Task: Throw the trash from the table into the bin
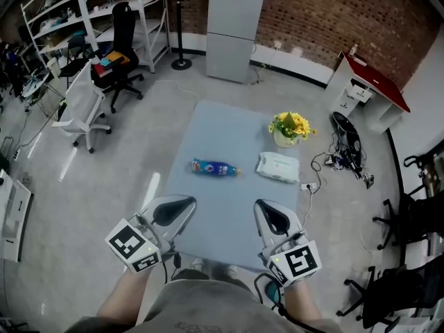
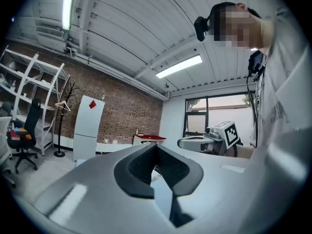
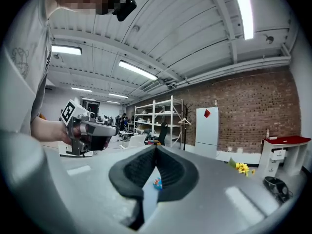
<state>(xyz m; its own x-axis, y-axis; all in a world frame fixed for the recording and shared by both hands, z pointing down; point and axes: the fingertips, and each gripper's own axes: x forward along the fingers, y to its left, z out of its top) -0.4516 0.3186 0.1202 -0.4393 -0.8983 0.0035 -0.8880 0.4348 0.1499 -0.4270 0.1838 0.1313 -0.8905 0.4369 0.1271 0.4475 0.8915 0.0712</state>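
Note:
A blue plastic bottle (image 1: 214,167) lies on its side in the middle of the pale blue table (image 1: 222,130). It also shows small between the right jaws as the blue bottle (image 3: 157,183). To its right lies a white soft packet (image 1: 278,166). A pot of yellow flowers (image 1: 290,127) stands behind the packet. My left gripper (image 1: 173,210) hangs over the table's near left corner, shut and empty, well short of the bottle. My right gripper (image 1: 272,217) is over the near right edge, also shut with nothing in it. Both point level towards the far wall.
A white fridge (image 1: 236,26) stands beyond the table. A black office chair (image 1: 118,44) and a white chair (image 1: 80,109) are at the left by metal shelves. A red-topped cabinet (image 1: 368,89) and cables on the floor (image 1: 343,151) lie to the right.

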